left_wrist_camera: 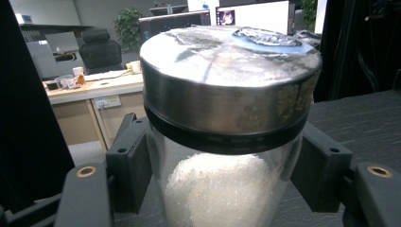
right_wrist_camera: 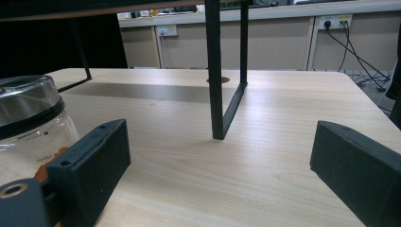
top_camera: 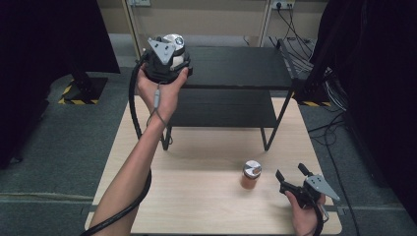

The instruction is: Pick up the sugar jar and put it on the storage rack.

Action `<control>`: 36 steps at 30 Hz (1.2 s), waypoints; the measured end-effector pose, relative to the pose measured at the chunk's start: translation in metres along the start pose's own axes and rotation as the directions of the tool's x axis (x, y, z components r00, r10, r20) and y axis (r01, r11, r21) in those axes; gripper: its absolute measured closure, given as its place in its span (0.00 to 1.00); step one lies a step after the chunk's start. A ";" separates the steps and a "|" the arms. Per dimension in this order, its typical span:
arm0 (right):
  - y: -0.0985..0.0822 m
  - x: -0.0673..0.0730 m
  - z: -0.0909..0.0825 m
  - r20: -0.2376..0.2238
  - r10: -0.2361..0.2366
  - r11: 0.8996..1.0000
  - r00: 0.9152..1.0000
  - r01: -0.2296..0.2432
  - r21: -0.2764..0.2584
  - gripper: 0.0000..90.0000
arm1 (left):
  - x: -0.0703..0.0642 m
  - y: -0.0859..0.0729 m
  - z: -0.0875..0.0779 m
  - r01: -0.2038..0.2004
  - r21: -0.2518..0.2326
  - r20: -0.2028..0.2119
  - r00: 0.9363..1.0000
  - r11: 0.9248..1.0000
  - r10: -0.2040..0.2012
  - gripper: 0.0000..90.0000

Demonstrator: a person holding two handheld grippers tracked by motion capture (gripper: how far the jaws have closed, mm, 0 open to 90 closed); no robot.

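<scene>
Jar of white crystals, capped with a steel lid, hangs clamped in the left gripper at the top shelf, seemingly bound for storage there. Down on the table, the right gripper waits with jaws spread beside a jar of orange powder.

Two jars with silver lids are in sight: one with white grains at about eleven o'clock on the high view, one with orange-brown contents near five o'clock. There are two tools, left and right, one black two-tier shelf and one worktop.
</scene>
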State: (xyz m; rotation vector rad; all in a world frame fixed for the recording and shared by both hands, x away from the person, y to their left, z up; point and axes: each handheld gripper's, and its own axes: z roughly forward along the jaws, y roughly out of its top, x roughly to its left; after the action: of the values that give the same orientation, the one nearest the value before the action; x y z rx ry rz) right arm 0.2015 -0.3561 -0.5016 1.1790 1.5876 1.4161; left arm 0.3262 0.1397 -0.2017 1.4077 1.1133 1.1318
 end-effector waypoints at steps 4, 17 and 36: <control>0.000 0.000 0.000 -0.001 -0.002 1.000 1.000 0.002 0.002 0.07 | 0.000 -0.002 0.003 0.006 0.011 -0.004 1.000 1.000 -0.006 0.34; 0.000 0.000 0.000 -0.002 -0.005 1.000 1.000 0.005 0.001 0.07 | 0.000 -0.003 0.011 0.012 0.016 -0.004 1.000 1.000 -0.012 0.34; 0.001 0.000 0.001 -0.004 -0.005 1.000 1.000 0.005 0.003 0.07 | 0.014 -0.005 0.017 0.052 -0.008 0.039 0.998 0.999 -0.052 0.26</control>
State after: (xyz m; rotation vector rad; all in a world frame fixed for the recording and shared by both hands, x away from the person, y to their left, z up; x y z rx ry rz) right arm 0.2023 -0.3562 -0.5012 1.1729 1.5950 1.4145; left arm 0.3444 0.1513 -0.2068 1.3804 1.1101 1.0675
